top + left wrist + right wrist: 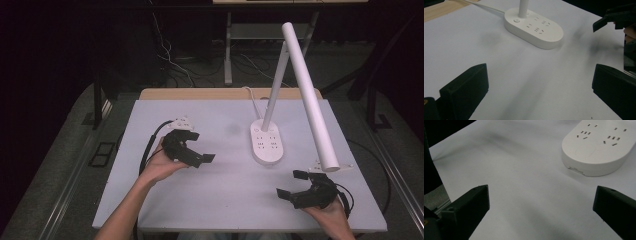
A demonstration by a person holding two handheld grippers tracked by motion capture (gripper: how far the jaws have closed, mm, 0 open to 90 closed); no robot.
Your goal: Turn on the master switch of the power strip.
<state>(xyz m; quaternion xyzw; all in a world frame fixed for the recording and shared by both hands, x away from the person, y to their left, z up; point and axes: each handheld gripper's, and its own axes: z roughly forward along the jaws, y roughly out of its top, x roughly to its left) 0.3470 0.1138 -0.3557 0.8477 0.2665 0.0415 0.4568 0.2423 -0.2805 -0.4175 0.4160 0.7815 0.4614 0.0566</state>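
Note:
A white desk lamp stands on an oval base (267,142) with power sockets on top, right of the table's middle. Its thin stem (276,85) rises to a long white tube head (310,95) that slants down to the right. My left gripper (201,146) hovers left of the base, open and empty, jaws pointing right. In the left gripper view the base (534,27) lies ahead beyond the gripper (540,82). My right gripper (291,184) is open and empty near the front right, under the tube's end. The base (596,147) sits up and right of the right gripper (541,205).
The table (225,195) is covered with a white sheet, and a wooden strip (210,93) shows along its far edge. The lamp's white cord (251,100) runs off the back. Dark floor, cables and a desk frame (228,45) lie beyond. The right gripper (616,18) shows in the left gripper view.

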